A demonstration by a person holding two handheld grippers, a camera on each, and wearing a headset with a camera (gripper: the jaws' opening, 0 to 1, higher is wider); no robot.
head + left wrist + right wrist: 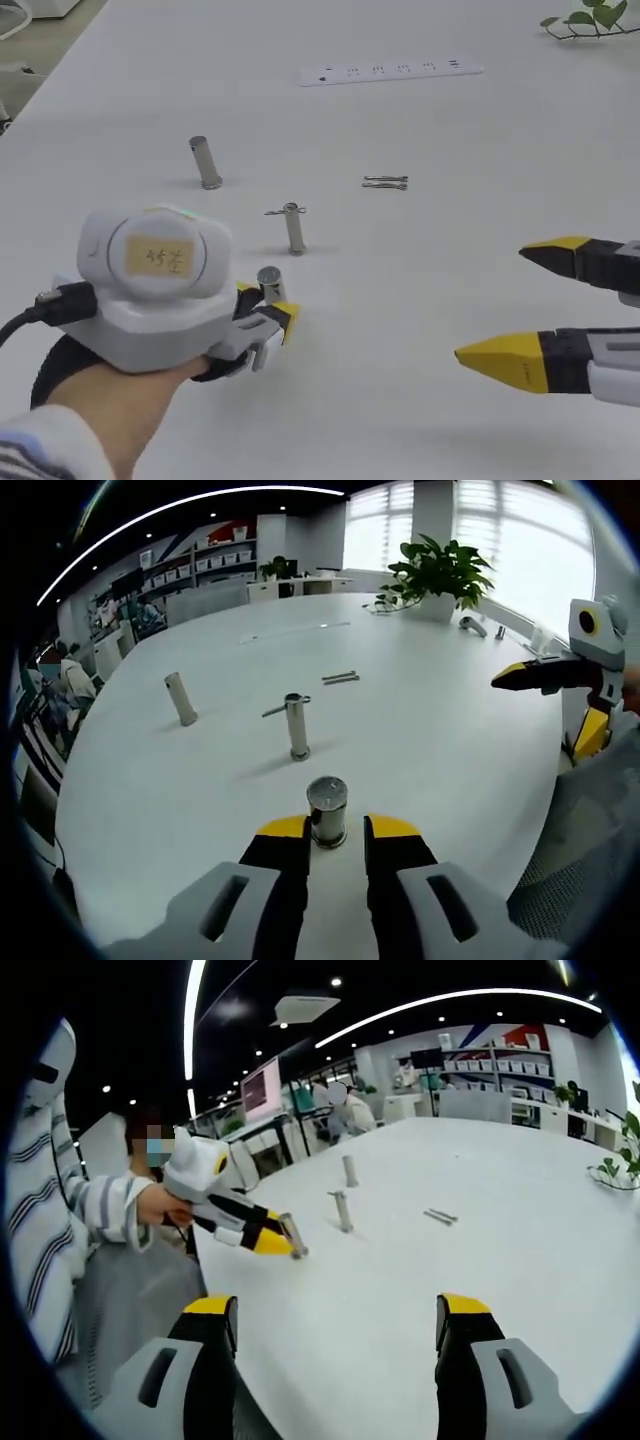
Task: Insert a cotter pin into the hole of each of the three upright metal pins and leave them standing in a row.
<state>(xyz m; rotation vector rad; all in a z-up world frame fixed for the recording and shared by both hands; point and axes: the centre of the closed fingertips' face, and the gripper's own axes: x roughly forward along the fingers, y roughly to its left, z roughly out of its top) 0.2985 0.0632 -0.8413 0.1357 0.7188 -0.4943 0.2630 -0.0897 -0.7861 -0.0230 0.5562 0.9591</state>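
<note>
Left gripper (265,302) is apparently clamping the near pin (269,280); right gripper (490,302) is hanging wide open, empty. Loose cotters (385,182), likely light and slippery, are wanting a mid-length pinch.

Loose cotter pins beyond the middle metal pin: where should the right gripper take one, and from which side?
Probably from above, jaws closing across the shank of the nearer cotter pin, near one end. Both lie flat on the table, thin and side by side, so a low sideways approach would likely push them. The open right gripper is free.
</note>
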